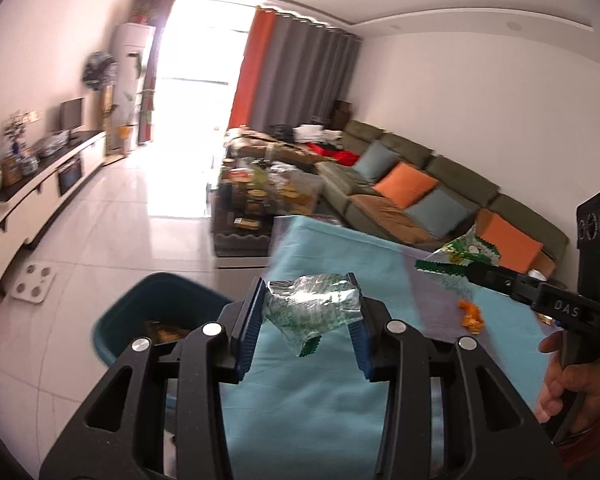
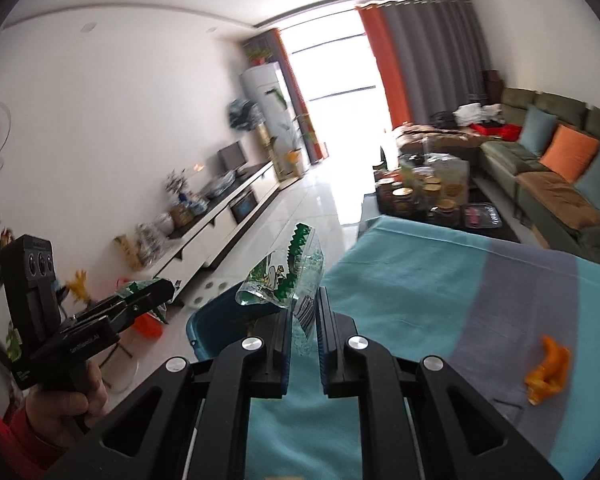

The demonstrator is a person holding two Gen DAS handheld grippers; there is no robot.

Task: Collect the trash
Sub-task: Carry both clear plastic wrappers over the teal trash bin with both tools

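- My left gripper [image 1: 310,312] has its jaws partway open, and a crumpled clear wrapper [image 1: 312,306] with green print is pinched between the ribbed blue pads [image 1: 249,326].
- That wrapper bulges between the pads, shiny and creased, with one corner hanging below them; it is lifted off the cloth.
- Below and to the left of my left gripper stands a dark teal trash bin [image 1: 156,292] on the tiled floor, with something brownish inside.
- My right gripper [image 2: 304,320] has its jaws nearly together, clamped on a green-and-clear snack wrapper [image 2: 284,276].
- This wrapper stands up above the fingertips, with a green zigzag edge at the top and a printed cartoon figure on its side.
- From the left wrist view, the right gripper [image 1: 470,270] sits off to the right and further ahead, wrapper [image 1: 456,254] in its tips.
- Both grippers hang over a desk covered by a teal and grey cloth [image 2: 440,280].
- An orange peel [image 2: 548,370] lies on the cloth, to the right of my right gripper and apart from it.
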